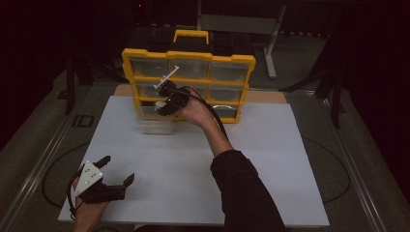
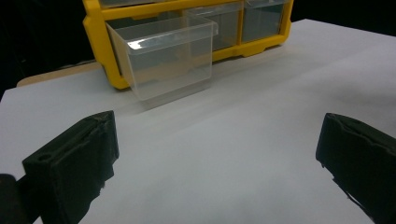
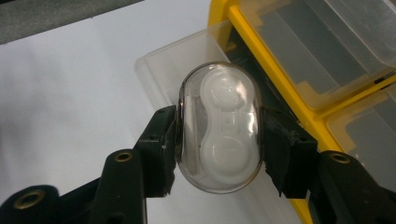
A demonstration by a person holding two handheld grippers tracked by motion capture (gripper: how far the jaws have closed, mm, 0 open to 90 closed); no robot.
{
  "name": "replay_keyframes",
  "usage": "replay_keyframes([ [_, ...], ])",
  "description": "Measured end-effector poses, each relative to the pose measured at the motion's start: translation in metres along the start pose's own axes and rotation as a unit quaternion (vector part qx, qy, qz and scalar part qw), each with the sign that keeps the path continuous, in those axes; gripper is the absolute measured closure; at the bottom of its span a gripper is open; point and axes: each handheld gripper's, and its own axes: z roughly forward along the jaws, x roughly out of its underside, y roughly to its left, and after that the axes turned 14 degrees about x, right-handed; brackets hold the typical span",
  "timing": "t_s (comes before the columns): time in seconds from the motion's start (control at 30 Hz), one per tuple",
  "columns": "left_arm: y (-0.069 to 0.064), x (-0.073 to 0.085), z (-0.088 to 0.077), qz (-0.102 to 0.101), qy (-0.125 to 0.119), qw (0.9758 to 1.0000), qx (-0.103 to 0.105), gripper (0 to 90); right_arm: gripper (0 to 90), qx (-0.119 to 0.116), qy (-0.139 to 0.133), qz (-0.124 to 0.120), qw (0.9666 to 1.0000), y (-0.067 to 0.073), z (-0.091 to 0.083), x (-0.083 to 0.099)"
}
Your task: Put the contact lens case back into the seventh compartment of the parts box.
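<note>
you're mid-delivery: the clear oval plastic case with a white two-cup insert (image 3: pixel 219 128) is picked up and hangs just above the open clear plastic drawer (image 2: pixel 163 60) pulled out in front of the yellow-framed organiser cabinet (image 1: pixel 188 58); lowering and letting go remain. your right gripper (image 3: pixel 219 140) pinches the case by its sides. your left gripper (image 1: pixel 109 181) rests spread and empty, well away from the cabinet.
</note>
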Motion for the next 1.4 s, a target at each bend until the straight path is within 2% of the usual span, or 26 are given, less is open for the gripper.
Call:
replay_keyframes([
  [0.33,0.001,0.0,-0.001,-0.002,-0.001,1.0,0.002,0.2,48.2,0.017,0.02,0.02,0.9995,0.005,0.023,-0.001],
  [0.5,0.001,0.0,-0.001,-0.003,-0.003,1.0,0.001,0.2,47.8,0.015,0.028,0.022,0.9993,0.008,0.034,-0.001],
  [0.67,0.001,0.0,-0.001,-0.001,-0.002,1.0,0.001,0.2,37.8,0.02,0.033,0.026,0.9989,0.008,0.033,0.002],
  [0.77,0.001,0.0,-0.001,-0.001,-0.001,1.0,-0.001,0.2,32.0,0.024,0.027,0.033,0.9988,0.005,0.024,0.006],
  [0.9,0.001,0.0,0.0,0.0,0.001,1.0,-0.002,0.2,18.4,0.035,0.008,0.047,0.9983,-0.003,0.006,0.016],
  [0.97,0.0,0.0,0.0,0.001,0.003,1.0,-0.004,0.2,14.6,0.043,0.001,0.055,0.9975,-0.007,-0.005,0.025],
  [1.0,0.0,0.0,0.0,0.001,0.003,1.0,-0.004,0.2,14.6,0.043,0.001,0.055,0.9975,-0.007,-0.005,0.025],
  [1.03,0.0,0.0,0.001,0.001,0.003,1.0,-0.005,0.2,13.0,0.052,-0.007,0.068,0.9963,-0.013,-0.016,0.036],
  [1.13,0.001,0.0,0.001,0.001,0.004,1.0,-0.006,0.2,12.0,0.061,-0.017,0.086,0.9943,-0.022,-0.036,0.054],
  [1.23,0.001,0.001,0.001,-0.003,0.005,0.9999,-0.009,0.2,11.9,0.069,-0.032,0.111,0.9909,-0.029,-0.057,0.075],
  [1.27,0.001,0.001,0.001,-0.003,0.005,0.9999,-0.009,0.2,11.9,0.069,-0.032,0.111,0.9909,-0.029,-0.057,0.075],
  [1.3,0.001,0.001,0.001,-0.003,0.007,0.9999,-0.011,0.2,12.1,0.077,-0.043,0.124,0.9884,-0.031,-0.069,0.093],
  [1.4,0.002,0.0,0.002,-0.003,0.008,0.9999,-0.015,0.2,12.1,0.098,-0.053,0.132,0.9849,-0.034,-0.087,0.119],
])
